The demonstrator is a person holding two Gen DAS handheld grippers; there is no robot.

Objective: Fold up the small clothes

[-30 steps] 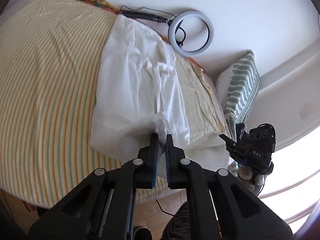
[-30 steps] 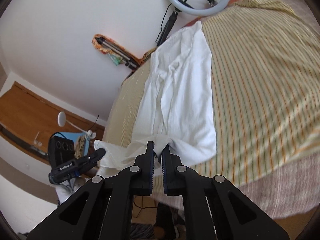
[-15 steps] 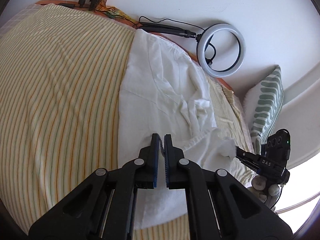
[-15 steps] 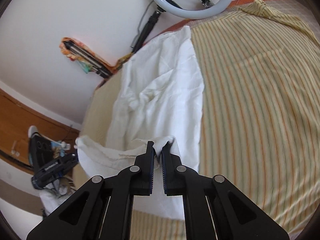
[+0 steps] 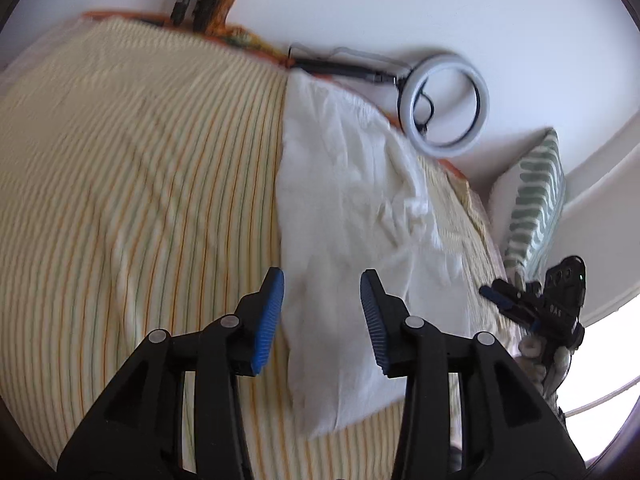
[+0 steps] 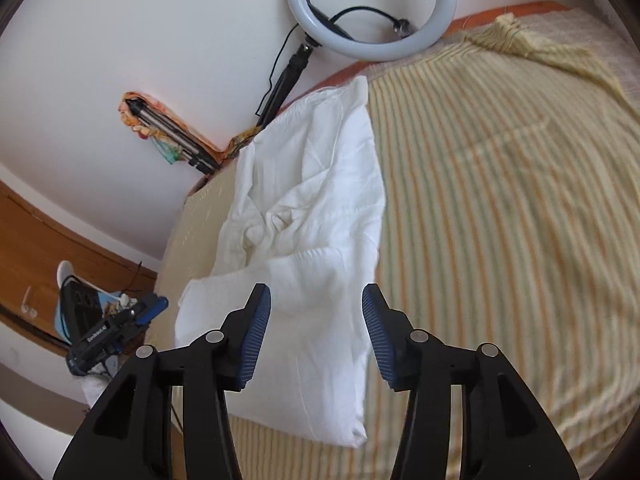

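A white garment point(image 5: 344, 216) lies in a long strip on the striped bedspread point(image 5: 132, 200), its near part folded over the rest. My left gripper point(image 5: 322, 284) hovers over the near left edge of the cloth with its jaws opening; the blue pads point(image 5: 270, 312) press on nothing. In the right wrist view the same garment point(image 6: 316, 216) lies crumpled in the middle and smooth near me. My right gripper point(image 6: 316, 300) hangs above its near fold, its jaws also opening, with no cloth pinched between them. Each gripper appears small at the edge of the other's view, near the bed's side.
A ring light point(image 6: 370, 4) on a stand leans on the white wall behind the bed. A folded tripod point(image 6: 168, 132) lies at the bed's far corner. A green-patterned pillow point(image 5: 536, 204) stands to the right of the bed. Wide striped bedspread point(image 6: 500, 208) stretches beside the garment.
Both grippers carried the pinched cloth edge forward over the garment, then let go. Their jaws went from shut on the cloth to standing apart, and the folded layer now lies flat.
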